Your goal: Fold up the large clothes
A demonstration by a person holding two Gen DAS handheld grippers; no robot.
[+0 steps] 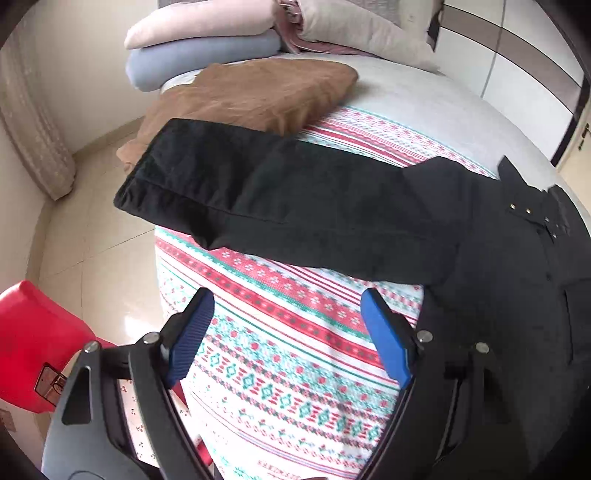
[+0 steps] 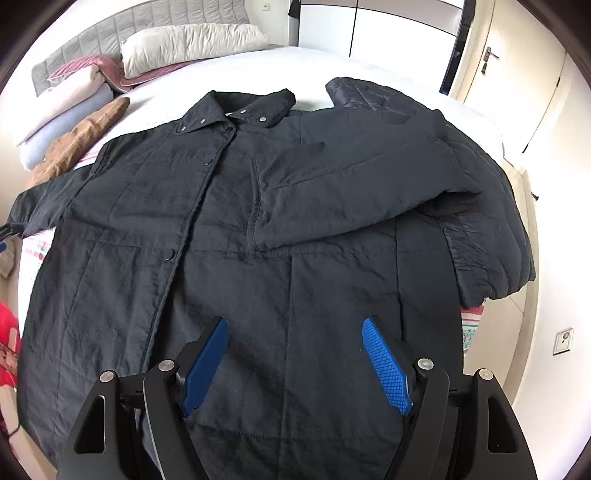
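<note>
Bedroom with pale tiled floor [image 1: 92, 229] and white wardrobe doors [image 2: 325, 26]; one bed [image 2: 258, 62] with grey padded headboard [image 2: 110, 29], covered by a white sheet and, nearer the cameras, one patterned spread [image 1: 280, 354] banded in red, teal and white. Item 1: one large black quilted coat [image 2: 229, 229], lying flat and front-up on the bed, snap placket closed; long axis runs from hem, nearest the right wrist camera, up to the collar [image 2: 240, 107] toward the headboard. Its sleeves, two: one sleeve [image 2: 351, 184] folded inward across the chest, cuff toward the placket; the other sleeve [image 1: 280, 206] stretched straight out sideways over the patterned spread, cuff at the bed's edge and partly overlapping a brown cloth. Item 2: one further dark quilted garment [image 2: 487, 206] beneath or beside the coat on the side toward the door; which cannot be settled from this view. Item 3: one brown folded cloth [image 1: 251, 96]. Item 4: stacked bedding near the headboard, at least a pale pink piece [image 1: 199, 26] over a grey-blue one [image 1: 203, 55], plus one cream pillow [image 2: 192, 44]. Item 5: one red object [image 1: 37, 339] on the floor beside the bed, contents not visible. Left gripper [image 1: 288, 332]: released, blue pads spread wide over the spread, nothing between them. Right gripper [image 2: 295, 358]: released, spread above the coat's lower front, grasping nothing.
</note>
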